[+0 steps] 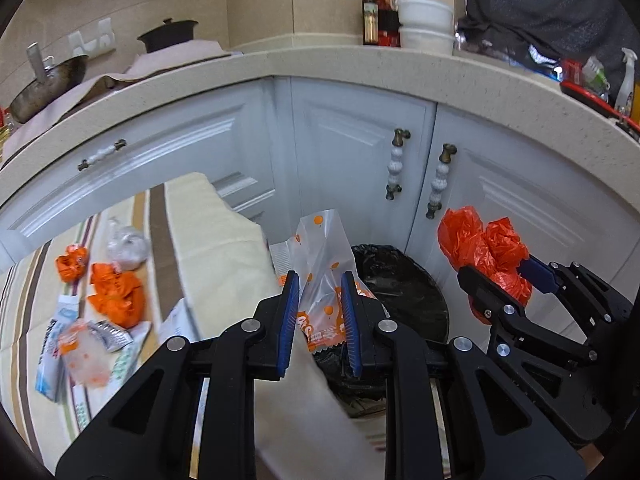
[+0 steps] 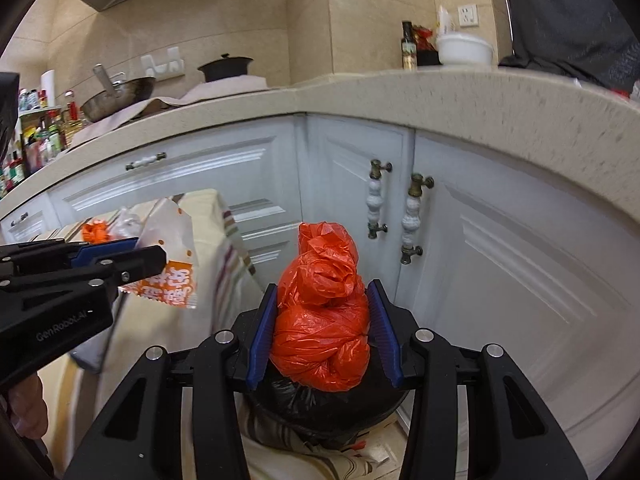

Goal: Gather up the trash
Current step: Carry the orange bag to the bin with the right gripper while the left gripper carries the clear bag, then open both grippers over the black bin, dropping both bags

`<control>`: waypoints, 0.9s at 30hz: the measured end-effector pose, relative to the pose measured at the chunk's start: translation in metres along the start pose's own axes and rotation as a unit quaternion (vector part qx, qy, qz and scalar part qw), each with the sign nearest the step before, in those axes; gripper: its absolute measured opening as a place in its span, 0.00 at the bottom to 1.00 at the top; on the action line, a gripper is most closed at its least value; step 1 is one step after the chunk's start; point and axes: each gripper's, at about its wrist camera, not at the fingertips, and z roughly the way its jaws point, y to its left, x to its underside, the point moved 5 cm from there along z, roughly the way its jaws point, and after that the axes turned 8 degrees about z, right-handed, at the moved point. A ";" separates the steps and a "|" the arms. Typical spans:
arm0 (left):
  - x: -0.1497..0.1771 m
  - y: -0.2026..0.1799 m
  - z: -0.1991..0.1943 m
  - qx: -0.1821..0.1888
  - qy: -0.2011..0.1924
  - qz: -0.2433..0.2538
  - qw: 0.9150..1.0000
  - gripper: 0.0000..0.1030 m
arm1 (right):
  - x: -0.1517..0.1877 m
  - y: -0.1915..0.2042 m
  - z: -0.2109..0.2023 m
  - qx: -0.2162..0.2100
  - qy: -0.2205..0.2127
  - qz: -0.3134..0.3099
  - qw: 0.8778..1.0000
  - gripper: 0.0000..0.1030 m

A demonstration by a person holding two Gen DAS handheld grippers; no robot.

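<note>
Orange crumpled plastic bag [image 2: 320, 316] is sitting clamped in our right hand-held gripper [image 2: 322, 334], directly above the black-lined round bin [image 1: 404, 300]; our left hand-held gripper [image 1: 320, 316], pinching the clear orange-dotted wrapper [image 1: 320, 264], is nearing its rim.

Two grippers [image 1: 320, 300] [image 2: 326, 320], one lined bin [image 1: 404, 300], three cabinet handles [image 1: 394, 168].

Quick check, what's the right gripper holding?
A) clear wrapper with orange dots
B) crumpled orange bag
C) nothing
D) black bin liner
B: the right gripper is clamped on the orange bag above the bin; the dotted wrapper is in the left gripper.
</note>
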 end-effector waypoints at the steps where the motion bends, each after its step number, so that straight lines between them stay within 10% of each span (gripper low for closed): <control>1: -0.003 -0.002 0.006 -0.001 0.004 0.002 1.000 0.20 | 0.000 -0.004 0.007 0.000 0.004 0.002 1.000 0.44; 9: -0.005 -0.016 0.068 -0.007 0.066 -0.003 0.998 0.48 | 0.007 -0.032 0.060 0.006 0.037 0.023 0.999 0.57; 27: 0.004 0.030 0.019 -0.018 0.042 -0.045 0.998 0.51 | -0.003 0.003 0.035 -0.022 0.029 0.023 0.999 0.59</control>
